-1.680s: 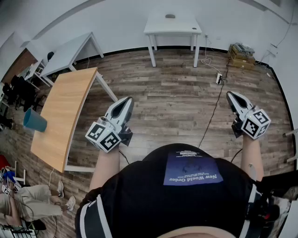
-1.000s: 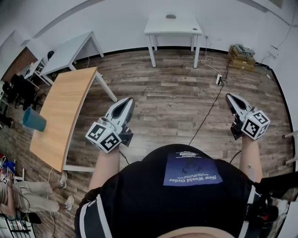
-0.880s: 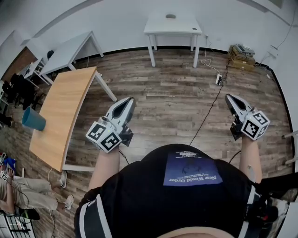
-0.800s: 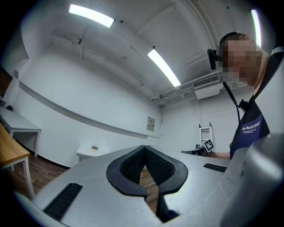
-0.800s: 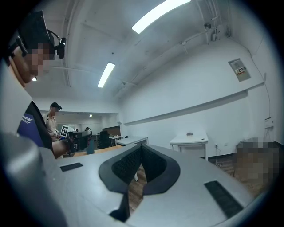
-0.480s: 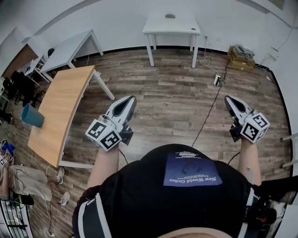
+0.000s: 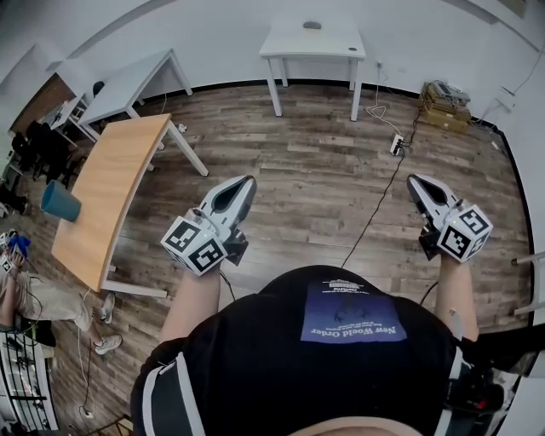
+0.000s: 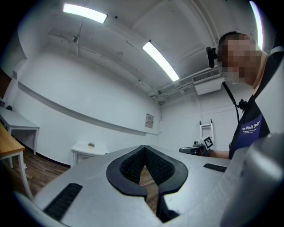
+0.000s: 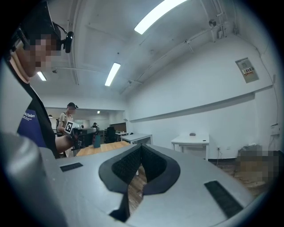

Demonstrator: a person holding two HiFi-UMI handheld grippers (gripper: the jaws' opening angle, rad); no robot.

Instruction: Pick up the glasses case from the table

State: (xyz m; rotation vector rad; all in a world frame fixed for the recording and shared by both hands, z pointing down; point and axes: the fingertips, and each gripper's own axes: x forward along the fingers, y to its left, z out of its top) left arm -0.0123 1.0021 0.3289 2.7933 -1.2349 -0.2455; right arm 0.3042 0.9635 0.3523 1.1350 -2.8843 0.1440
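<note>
A small dark oval thing (image 7: 312, 25), likely the glasses case, lies on the white table (image 7: 341, 49) by the far wall. It also shows as a small lump (image 8: 91, 144) in the left gripper view and as another (image 9: 192, 134) in the right gripper view. Both grippers are held level in front of the person, far from that table, over the wooden floor. My left gripper (image 7: 245, 180) (image 8: 144, 148) is shut with nothing in it. My right gripper (image 7: 415, 180) (image 9: 142, 148) is shut and empty too.
A light wooden table (image 7: 111, 192) with a teal cup (image 7: 61, 201) stands to the left, with a second white table (image 7: 136, 81) behind it. A black cable and power strip (image 7: 397, 145) cross the floor ahead on the right. Boxes (image 7: 443, 94) sit by the right wall.
Both grippers have been carried across the room with the person, and the floor and tables have shifted in the head view. The jaws stayed shut.
</note>
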